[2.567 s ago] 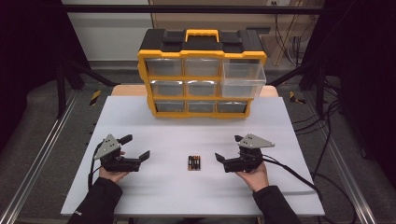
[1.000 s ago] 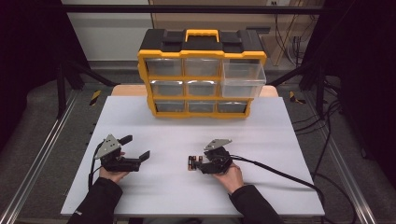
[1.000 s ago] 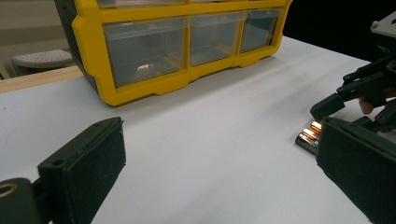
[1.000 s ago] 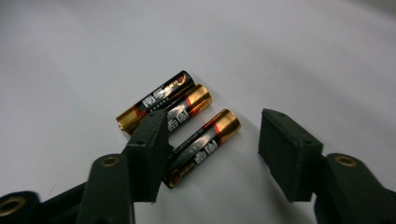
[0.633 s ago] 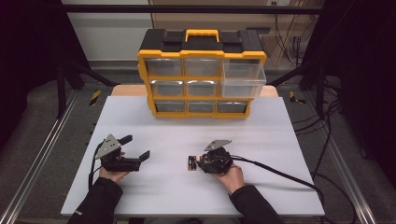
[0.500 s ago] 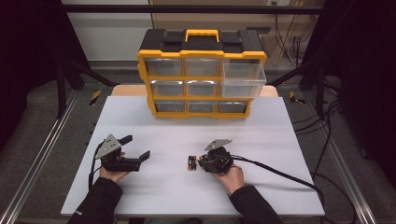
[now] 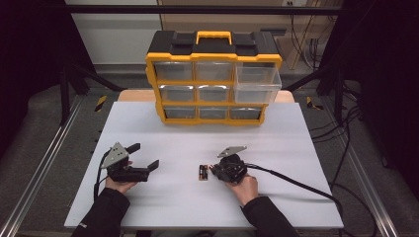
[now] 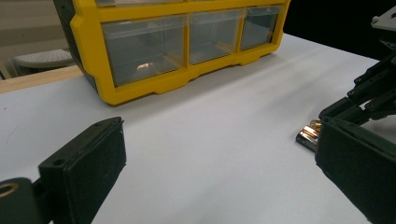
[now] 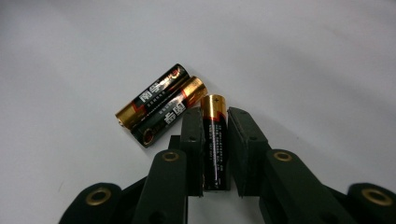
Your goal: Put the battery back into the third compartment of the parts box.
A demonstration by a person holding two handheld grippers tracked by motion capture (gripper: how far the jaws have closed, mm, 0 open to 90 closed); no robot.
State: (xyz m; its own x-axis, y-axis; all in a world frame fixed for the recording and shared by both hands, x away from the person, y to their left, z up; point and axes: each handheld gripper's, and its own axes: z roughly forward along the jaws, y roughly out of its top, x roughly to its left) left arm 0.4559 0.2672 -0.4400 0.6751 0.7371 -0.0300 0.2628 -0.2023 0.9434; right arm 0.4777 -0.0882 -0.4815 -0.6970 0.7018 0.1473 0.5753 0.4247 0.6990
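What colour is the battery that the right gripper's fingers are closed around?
Black with a gold end, the battery shows best in the right gripper view.

High view above the table [image 7: 316, 148]; both gripper views low, close, sharing the batteries [image 9: 159, 109].

Your right gripper [image 9: 215, 140] hides the lower end of the battery [image 9: 215, 135] between its jaws, and the frame's bottom edge cuts off the gripper's arms. In the high view your batteries [image 7: 202, 172] are too small to count or to read. In the left gripper view your left gripper's [image 8: 219, 168] right jaw covers part of the batteries. The same view cuts off the organiser [image 8: 154, 51] at the top; its drawer contents are too blurred to tell.
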